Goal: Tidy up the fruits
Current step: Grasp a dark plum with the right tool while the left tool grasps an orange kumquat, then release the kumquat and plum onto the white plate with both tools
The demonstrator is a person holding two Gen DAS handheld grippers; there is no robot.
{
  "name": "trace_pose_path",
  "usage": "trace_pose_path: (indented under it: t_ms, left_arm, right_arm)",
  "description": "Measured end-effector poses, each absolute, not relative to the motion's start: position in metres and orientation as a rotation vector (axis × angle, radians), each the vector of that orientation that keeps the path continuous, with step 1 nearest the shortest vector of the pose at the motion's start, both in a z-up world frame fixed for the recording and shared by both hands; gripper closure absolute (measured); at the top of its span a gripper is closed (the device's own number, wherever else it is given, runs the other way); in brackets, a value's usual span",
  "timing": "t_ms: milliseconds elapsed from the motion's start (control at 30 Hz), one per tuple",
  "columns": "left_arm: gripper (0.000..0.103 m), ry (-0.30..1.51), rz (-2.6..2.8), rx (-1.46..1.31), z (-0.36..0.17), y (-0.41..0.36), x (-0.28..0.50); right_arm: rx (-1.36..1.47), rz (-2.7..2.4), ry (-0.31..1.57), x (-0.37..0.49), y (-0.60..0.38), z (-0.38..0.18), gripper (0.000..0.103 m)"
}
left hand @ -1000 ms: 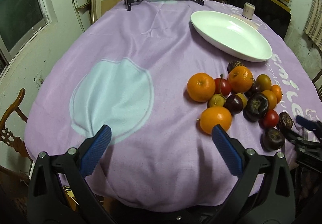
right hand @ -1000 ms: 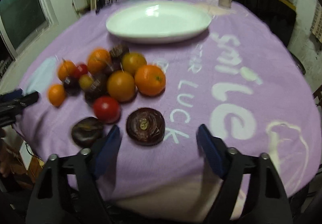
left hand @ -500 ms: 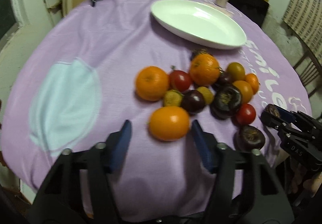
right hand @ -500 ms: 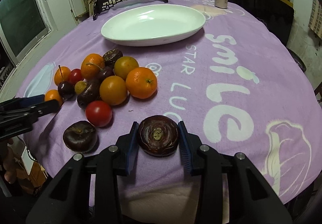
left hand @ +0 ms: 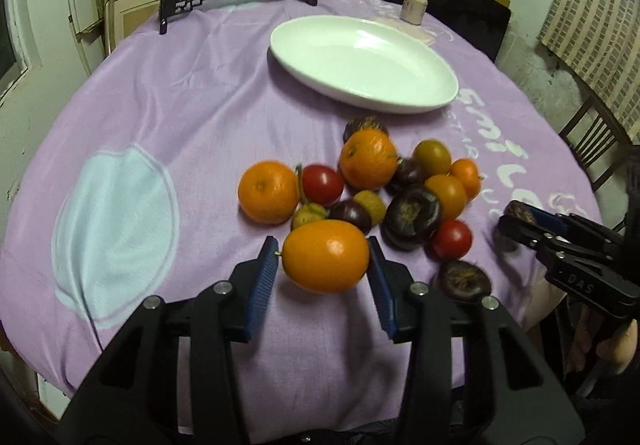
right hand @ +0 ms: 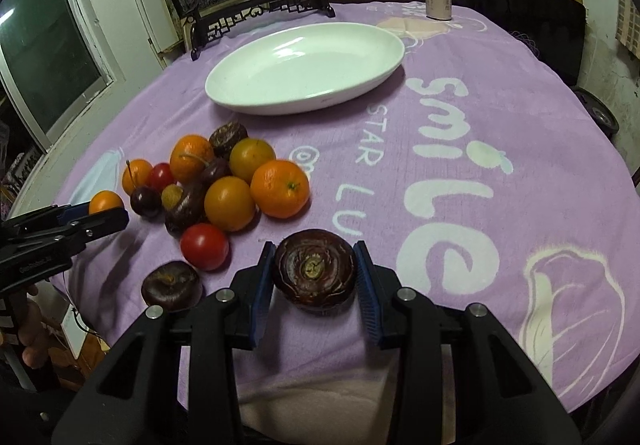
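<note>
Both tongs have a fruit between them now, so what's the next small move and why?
Probably lift both fruits and carry them toward the white dish. The left tongs clamp the orange fruit, the right tongs clamp the dark purple fruit, and the dish holds no fruit yet.

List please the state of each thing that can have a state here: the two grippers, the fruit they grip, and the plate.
left gripper: shut on the orange fruit.
right gripper: shut on the dark purple fruit.
white plate: upright, holds no fruit.
</note>
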State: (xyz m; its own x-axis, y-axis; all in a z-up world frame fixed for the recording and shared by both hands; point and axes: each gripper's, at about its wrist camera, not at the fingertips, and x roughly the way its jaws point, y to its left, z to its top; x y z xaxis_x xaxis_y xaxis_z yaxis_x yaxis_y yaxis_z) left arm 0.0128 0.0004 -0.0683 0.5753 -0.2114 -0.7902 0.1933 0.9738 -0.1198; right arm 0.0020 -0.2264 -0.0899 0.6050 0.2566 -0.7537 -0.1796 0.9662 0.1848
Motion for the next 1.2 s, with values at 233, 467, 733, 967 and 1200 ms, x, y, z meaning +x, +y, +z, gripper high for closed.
trace_pose_path:
  t_ms: [233, 467, 733, 967, 1200]
  left_arm:
    - [0.058, 0.91, -0.26, -0.004, -0.031, -0.005, 0.081]
    - [0.058, 0.943, -0.235, -0.001, -0.012, -0.037, 0.233]
    - [0.058, 1.056, -0.233, -0.047, -0.05, -0.059, 0.331]
    - [0.034, 0.987, -0.255, -0.056, -0.025, -0.043, 0.31]
    - [0.013, 0.811, -0.196, 0.024, 0.004, 0.007, 0.174]
  right_arm:
    - [0.02, 0.309, 0.844, 0.052, -0.22, -0.054, 0.064]
    - [-0.044, 0.331, 0.861, 0.203, -0.202, -0.027, 0.064]
    - [0.058, 0.289, 1.056, 0.326, -0.209, -0.066, 0.064]
    - [0.025, 0.267, 1.034, 0.312, -0.216, -0.043, 0.048]
    - [0.004, 0.426, 0.94, 0.164, -0.218, -0.021, 0.038]
